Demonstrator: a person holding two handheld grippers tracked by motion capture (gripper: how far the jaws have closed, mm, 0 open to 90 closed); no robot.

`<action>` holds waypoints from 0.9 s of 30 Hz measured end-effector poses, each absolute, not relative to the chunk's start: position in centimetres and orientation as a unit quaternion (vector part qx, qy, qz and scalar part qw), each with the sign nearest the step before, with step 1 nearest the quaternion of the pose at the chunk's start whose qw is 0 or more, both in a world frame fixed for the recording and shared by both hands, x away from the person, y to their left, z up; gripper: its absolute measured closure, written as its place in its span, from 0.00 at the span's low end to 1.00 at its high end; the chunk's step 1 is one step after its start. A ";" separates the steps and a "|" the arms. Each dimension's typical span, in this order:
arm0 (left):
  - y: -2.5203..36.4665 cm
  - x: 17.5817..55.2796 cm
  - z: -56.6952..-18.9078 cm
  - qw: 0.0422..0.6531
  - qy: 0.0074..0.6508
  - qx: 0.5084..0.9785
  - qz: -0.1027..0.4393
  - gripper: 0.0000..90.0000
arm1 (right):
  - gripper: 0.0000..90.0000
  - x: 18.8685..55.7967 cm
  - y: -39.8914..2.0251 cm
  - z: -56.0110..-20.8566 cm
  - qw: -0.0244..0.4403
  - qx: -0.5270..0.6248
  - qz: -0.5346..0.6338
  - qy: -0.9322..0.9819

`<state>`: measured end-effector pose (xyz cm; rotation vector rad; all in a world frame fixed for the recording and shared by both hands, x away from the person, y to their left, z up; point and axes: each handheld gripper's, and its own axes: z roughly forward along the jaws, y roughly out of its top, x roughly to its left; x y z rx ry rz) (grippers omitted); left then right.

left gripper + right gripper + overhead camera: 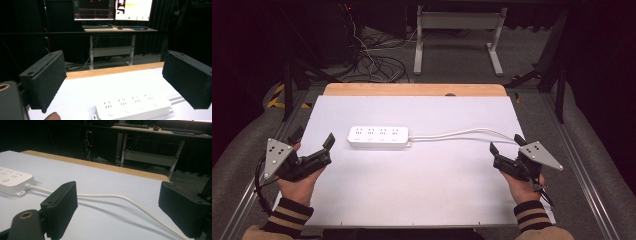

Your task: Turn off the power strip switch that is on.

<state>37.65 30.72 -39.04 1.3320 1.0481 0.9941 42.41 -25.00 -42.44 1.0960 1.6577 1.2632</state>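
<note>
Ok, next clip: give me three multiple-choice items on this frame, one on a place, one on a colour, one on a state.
1. Where does the power strip lie?
A. on the white table
B. on the floor
C. between the jaws

2. What colour is its cord?
A. black
B. white
C. orange

3. How do the left gripper and right gripper stand?
A. both shut
B. one shut on the cord
C. both open, holding nothing

Key: 1 A, it rests mid-table; 2 B, the cord matches the strip; 3 C, both pairs of jaws stand wide apart.
</note>
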 end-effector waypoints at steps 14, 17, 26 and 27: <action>30.9 37.9 -39.2 0.547 0.459 0.562 0.417 0.05 | 0.18 42.4 -25.0 -42.4 0.383 0.429 0.497 0.650; 31.1 37.8 -39.3 0.547 0.462 0.559 0.418 0.05 | 0.18 42.6 -24.9 -42.4 0.382 0.430 0.497 0.650; 31.2 37.9 -39.4 0.541 0.469 0.560 0.418 0.04 | 0.18 42.9 -24.7 -42.4 0.379 0.426 0.500 0.652; 31.2 37.9 -39.5 0.538 0.468 0.563 0.418 0.04 | 0.18 42.9 -24.7 -42.4 0.378 0.426 0.501 0.652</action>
